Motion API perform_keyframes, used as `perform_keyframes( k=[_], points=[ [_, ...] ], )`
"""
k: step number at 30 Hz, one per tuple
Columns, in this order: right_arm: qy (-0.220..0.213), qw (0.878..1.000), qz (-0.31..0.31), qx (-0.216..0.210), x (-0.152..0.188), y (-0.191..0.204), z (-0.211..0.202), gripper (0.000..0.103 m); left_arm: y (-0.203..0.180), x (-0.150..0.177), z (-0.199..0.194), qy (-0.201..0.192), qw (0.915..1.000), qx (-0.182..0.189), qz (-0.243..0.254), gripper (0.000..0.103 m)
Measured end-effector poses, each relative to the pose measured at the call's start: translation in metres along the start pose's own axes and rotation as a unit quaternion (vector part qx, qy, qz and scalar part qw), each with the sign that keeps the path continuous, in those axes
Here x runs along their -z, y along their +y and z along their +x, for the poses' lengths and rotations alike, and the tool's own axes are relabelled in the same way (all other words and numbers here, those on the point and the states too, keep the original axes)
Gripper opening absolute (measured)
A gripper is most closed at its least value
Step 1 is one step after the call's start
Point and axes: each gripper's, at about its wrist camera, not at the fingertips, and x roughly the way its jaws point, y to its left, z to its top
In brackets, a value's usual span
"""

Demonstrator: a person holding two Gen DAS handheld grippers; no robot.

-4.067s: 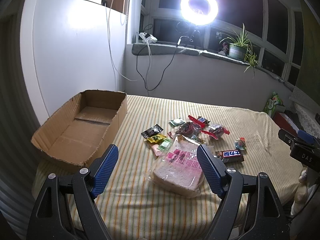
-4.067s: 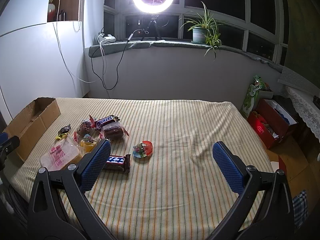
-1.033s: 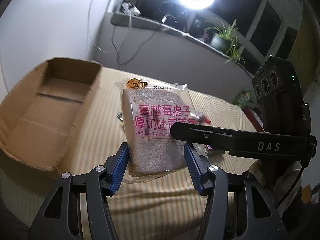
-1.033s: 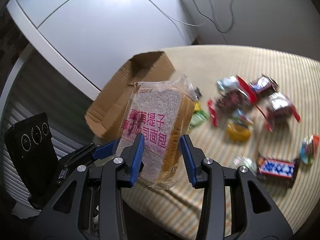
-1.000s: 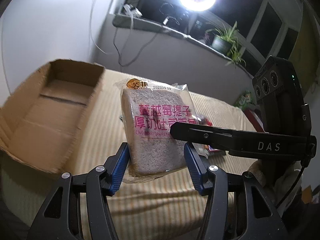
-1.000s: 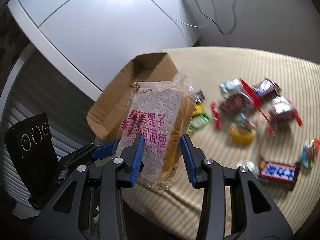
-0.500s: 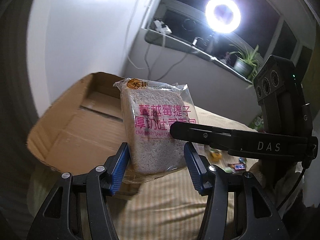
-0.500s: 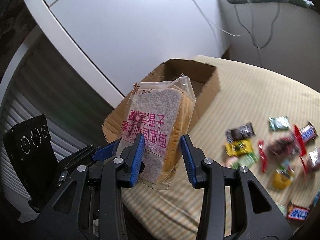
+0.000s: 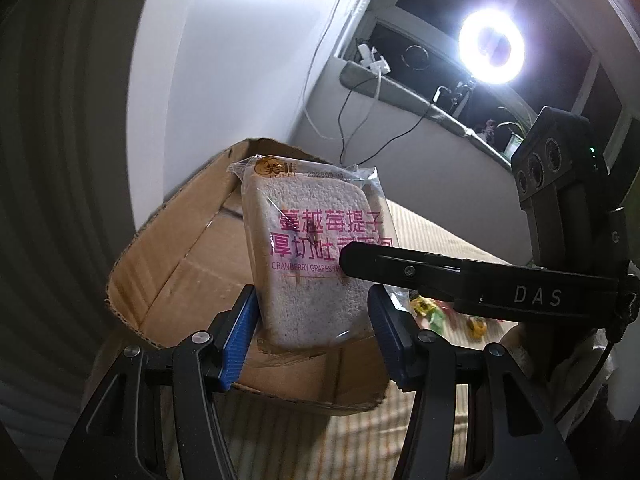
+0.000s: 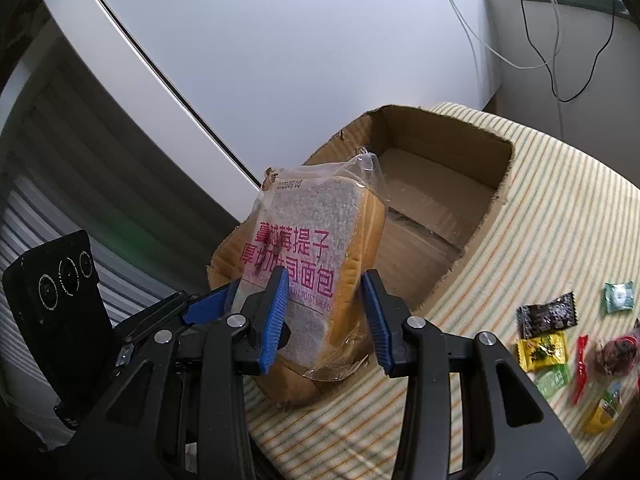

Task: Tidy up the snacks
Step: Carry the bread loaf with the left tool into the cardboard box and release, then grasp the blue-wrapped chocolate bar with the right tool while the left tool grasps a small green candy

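Carrying a bagged bread loaf (image 9: 316, 256), both the left gripper (image 9: 314, 330) and right gripper (image 10: 326, 320) clamp it part-closed above the cardboard box (image 10: 436, 216). Judging by this, next comes lowering it inside, then releasing.

Bread pack (image 10: 320, 264) before the box (image 10: 440, 200) — loose snacks (image 10: 548, 344) right.

Home bedroom: striped bed (image 10: 560, 184), windowsill plant (image 9: 514, 130)

Your left tool (image 9: 314, 330) points downward, its blue pads clamped on the lower edges of the bread packet (image 9: 320, 256). Your right tool (image 10: 326, 320) crosses in from the side, apparently pinching the same packet's faces; that contact is partly hidden.
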Motion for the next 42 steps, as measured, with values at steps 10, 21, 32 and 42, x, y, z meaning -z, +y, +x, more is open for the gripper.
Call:
perform_keyframes(
  k=[10,21,32,42],
  points=[
    [0.007,1.000,-0.005,0.009,0.003,0.000,0.010,0.041,0.006,-0.003,0.009,0.009,0.9999,-0.006,-0.001,0.054],
    [-0.003,0.999,-0.020,0.035,0.005,0.004,0.000,0.041,0.004,0.000,-0.001,0.003,0.9995,-0.031,0.004,0.054],
    [-0.046,0.995,-0.034,0.081,0.021,-0.004,-0.043,0.061,-0.018,0.004,-0.014,-0.008,0.9990,-0.036,0.024,0.054],
    [-0.092,0.989,-0.027,0.110,0.059,-0.041,-0.103,0.064,-0.052,0.017,-0.008,0.000,0.9987,-0.001,0.050,0.057]
  ],
)
